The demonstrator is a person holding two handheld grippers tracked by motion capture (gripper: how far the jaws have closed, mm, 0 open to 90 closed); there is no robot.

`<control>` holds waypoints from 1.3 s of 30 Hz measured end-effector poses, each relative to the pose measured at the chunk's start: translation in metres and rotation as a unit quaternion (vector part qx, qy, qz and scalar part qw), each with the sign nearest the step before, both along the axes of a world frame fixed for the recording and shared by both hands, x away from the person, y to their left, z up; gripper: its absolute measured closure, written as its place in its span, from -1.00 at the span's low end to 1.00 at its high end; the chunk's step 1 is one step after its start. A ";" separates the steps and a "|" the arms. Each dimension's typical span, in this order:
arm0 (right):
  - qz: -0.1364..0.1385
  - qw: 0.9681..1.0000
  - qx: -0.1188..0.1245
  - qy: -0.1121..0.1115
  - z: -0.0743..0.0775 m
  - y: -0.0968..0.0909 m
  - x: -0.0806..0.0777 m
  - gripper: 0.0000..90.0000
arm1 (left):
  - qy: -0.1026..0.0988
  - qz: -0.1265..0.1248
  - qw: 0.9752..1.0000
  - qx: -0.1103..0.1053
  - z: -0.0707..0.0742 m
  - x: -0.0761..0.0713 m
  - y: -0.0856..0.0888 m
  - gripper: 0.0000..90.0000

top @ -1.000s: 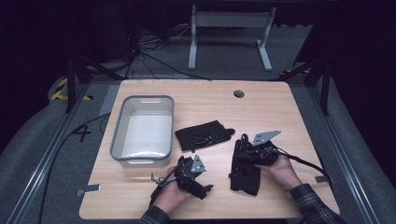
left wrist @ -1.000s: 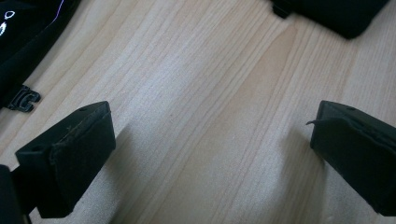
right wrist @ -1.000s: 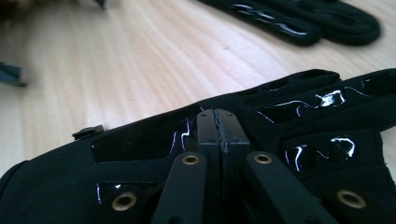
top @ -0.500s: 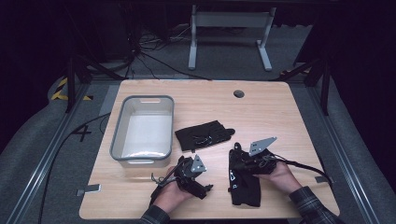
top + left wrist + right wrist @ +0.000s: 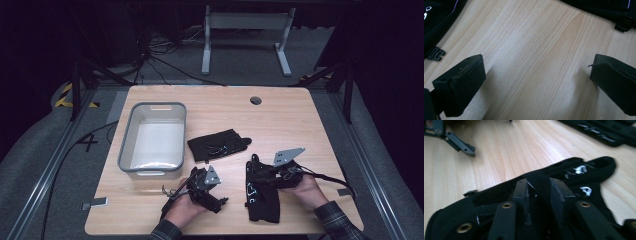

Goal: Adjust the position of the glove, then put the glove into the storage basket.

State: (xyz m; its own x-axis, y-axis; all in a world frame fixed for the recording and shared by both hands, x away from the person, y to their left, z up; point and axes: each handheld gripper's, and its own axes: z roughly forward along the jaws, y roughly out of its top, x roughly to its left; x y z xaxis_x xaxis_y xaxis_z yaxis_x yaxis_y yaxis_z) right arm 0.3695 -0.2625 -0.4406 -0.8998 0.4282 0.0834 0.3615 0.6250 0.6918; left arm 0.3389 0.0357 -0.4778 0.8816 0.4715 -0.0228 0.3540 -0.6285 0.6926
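A black fabric glove (image 5: 261, 192) with small white markings lies flat near the front edge of the wooden desk (image 5: 300, 125), right of its middle, lengthwise from front to back. In the right gripper view its dark cloth (image 5: 564, 185) is slightly bunched, with white print on the finger part and a small black clip at one edge. A second black glove (image 5: 218, 144) with the same white markings lies flat farther back, near the desk's middle, set crosswise and well apart from the first.
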 end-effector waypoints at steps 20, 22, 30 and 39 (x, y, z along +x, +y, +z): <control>-0.151 0.986 -0.045 -0.048 -0.008 -0.079 -0.021 -0.28 | 0.000 0.007 1.000 0.003 0.003 0.001 0.003 -0.85; -0.162 0.985 -0.041 -0.049 -0.011 -0.086 -0.025 -0.31 | 0.001 0.009 1.000 0.003 0.004 0.001 0.003 -0.80; -0.174 0.983 -0.032 -0.047 -0.021 -0.100 -0.030 -0.44 | -0.007 0.026 1.000 0.010 0.013 0.007 0.005 -0.62; -0.173 0.983 -0.006 -0.063 -0.027 -0.107 -0.032 -0.58 | -0.005 0.042 0.999 0.007 0.035 0.024 -0.003 0.19</control>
State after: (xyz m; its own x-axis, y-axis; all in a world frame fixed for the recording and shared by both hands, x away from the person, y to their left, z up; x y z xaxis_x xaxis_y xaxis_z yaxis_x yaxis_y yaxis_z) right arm 0.3374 -0.3699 -0.4678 -0.7027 0.7110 -0.0259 0.4665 0.4878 0.7378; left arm 0.3628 0.0323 -0.4427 0.8393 0.5436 -0.0072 0.3985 -0.6063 0.6882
